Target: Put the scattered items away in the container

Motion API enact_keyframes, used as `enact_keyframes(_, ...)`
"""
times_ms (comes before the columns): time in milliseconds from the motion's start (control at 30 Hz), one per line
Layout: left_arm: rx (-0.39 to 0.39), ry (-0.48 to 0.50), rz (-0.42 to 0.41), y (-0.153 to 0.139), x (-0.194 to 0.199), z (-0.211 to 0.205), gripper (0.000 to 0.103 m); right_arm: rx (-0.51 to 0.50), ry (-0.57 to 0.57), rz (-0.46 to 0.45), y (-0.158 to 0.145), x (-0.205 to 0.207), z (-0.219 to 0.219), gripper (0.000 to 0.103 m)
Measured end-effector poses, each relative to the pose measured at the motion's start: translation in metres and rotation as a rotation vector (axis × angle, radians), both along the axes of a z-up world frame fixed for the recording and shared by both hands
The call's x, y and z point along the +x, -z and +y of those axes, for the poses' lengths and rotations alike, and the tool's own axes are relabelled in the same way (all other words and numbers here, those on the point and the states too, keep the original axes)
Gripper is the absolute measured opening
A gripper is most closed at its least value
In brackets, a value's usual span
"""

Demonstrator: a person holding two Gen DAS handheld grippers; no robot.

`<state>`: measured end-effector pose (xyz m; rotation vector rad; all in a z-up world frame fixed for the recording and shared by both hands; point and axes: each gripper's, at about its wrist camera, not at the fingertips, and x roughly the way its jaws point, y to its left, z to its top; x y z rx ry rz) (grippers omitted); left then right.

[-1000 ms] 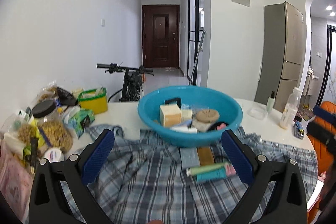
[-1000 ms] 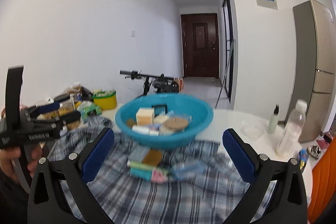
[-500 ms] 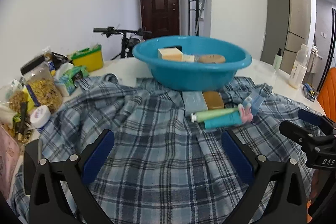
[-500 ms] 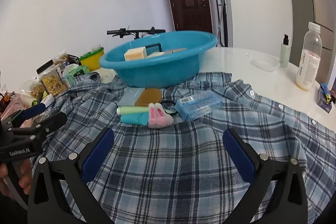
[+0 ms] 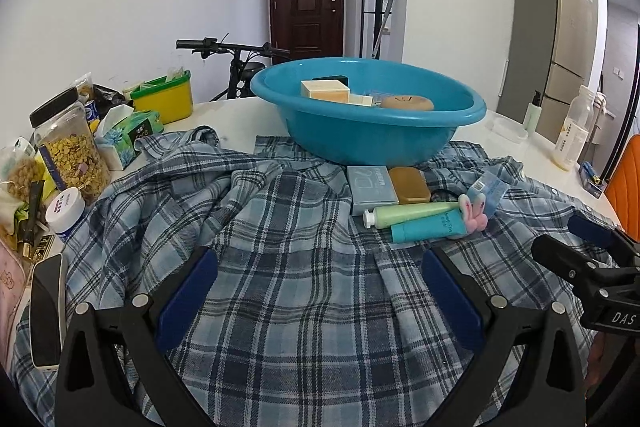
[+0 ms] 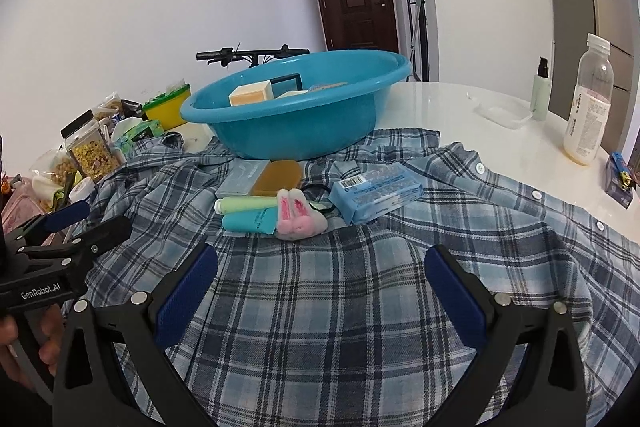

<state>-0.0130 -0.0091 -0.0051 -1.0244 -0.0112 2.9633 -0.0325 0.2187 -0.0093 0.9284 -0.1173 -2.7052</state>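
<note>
Both grippers are the same build: matte black plastic frames with triangular cutouts in the arms and round silver screw heads at the joints. The left gripper (image 5: 318, 291) has royal blue pads (image 5: 186, 297) lining the inside of each finger, same deal on the right gripper (image 6: 320, 289) with its blue pads (image 6: 456, 297). Side-on, the left one carries white "GenRobot.AI" lettering on its black body; the right one shows white letters "DAS", rest cut off. A hand (image 6: 24, 343) wraps the left unit's handle, no sleeve visible.
</note>
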Motion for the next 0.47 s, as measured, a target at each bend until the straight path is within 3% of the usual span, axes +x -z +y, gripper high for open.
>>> enact_keyframes(467, -0.003, 0.006, -0.007, 0.0033, -0.0008, 0.0024, 0.103, -0.005, -0.012, -0.007, 0.0016, 0.0002, -0.0012, 0.103)
